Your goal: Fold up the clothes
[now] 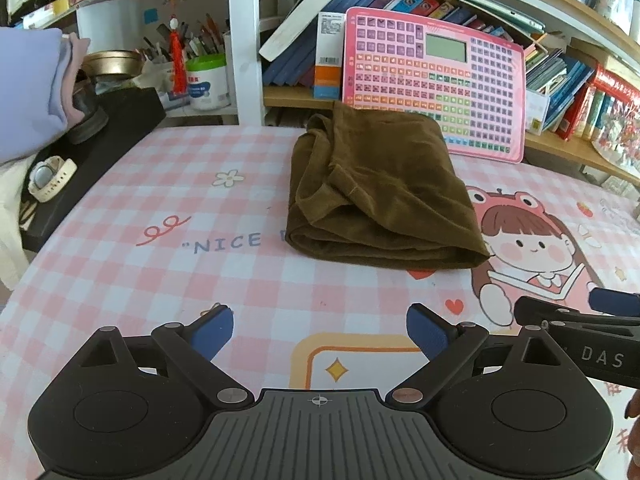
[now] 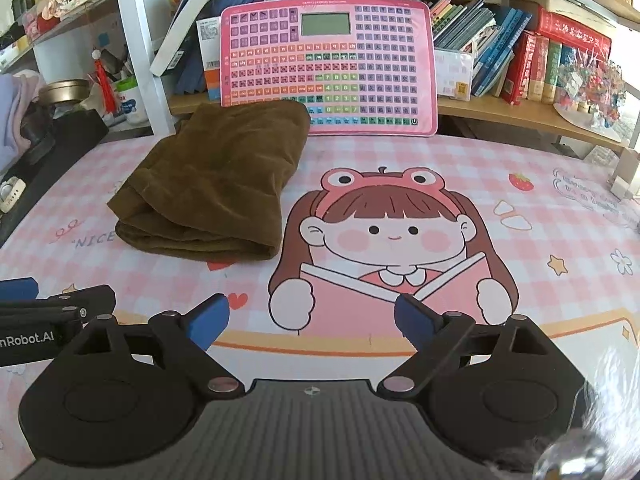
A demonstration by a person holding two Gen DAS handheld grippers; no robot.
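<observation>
On the checked mat [image 1: 120,264], the folded brown garment [image 1: 380,200] runs lengthwise toward the shelves.

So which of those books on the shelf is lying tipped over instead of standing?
The thick white-paged book left of the pink keyboard toy; it leans diagonally, the others stand upright.

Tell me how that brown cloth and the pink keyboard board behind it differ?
The brown cloth lies flat on the checked mat, folded into a soft, rumpled bundle; the pink keyboard board stands upright against the bookshelf, stiff and flat. The cloth is one plain colour; the board is covered in rows of coloured keys with a small screen. Both sit at the far side, untouched by either claw.
</observation>
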